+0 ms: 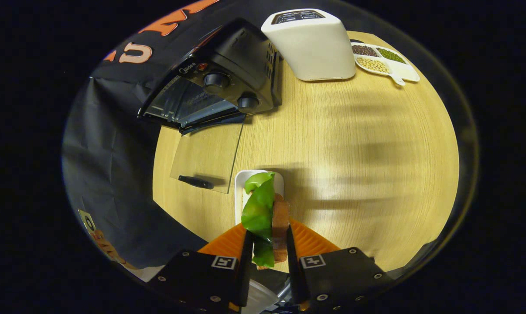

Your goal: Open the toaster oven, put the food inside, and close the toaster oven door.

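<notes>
The toaster oven (215,83) stands at the far side of the wooden table (354,152), against the black cloth wall, and its glass door (206,159) is already folded down flat on the table, with the dark handle toward the gripper. So the first step of the task looks finished. The food (265,218), a green leaf together with a brown slice, is held between the two fingers of the gripper (267,250); the jaws are closed narrow, and both press on it from the sides. Under the food is a small white plate (241,183), just ahead of the fingers and beside the corner of the open door. The oven mouth is beyond and a little to the left. What is left, I think: to carry the food into the oven, let it go, then lift the door shut. Further away stand a white toaster (311,43) and a divided dish with beans (387,61).
</notes>
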Tool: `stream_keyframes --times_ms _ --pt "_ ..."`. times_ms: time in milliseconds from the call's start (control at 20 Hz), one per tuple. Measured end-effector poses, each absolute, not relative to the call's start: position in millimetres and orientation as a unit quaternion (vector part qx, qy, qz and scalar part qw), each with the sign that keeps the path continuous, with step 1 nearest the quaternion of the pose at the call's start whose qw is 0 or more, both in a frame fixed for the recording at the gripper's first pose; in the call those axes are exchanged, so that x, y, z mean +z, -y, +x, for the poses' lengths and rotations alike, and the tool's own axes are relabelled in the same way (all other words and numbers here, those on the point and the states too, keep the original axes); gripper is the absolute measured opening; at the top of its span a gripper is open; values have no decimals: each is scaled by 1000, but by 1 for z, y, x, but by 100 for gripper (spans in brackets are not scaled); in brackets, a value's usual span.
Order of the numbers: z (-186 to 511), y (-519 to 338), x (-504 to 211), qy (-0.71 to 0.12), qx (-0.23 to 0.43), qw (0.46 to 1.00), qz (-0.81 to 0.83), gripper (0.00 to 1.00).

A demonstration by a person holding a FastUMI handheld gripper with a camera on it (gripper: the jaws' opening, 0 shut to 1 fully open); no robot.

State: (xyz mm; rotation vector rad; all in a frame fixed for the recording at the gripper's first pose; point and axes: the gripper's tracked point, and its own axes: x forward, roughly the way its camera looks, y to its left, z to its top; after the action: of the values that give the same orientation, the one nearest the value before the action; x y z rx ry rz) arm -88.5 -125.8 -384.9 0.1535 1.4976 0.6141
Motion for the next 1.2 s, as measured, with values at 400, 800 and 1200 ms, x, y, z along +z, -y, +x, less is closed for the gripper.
stream_keyframes --times_ms 400,800,1200 --pt "-89 119 -338 -643 252 716 97 28" --pt "-71 86 -287 -561 202 775 208 28" --pt "-54 15 -290 -480 143 778 380 28"
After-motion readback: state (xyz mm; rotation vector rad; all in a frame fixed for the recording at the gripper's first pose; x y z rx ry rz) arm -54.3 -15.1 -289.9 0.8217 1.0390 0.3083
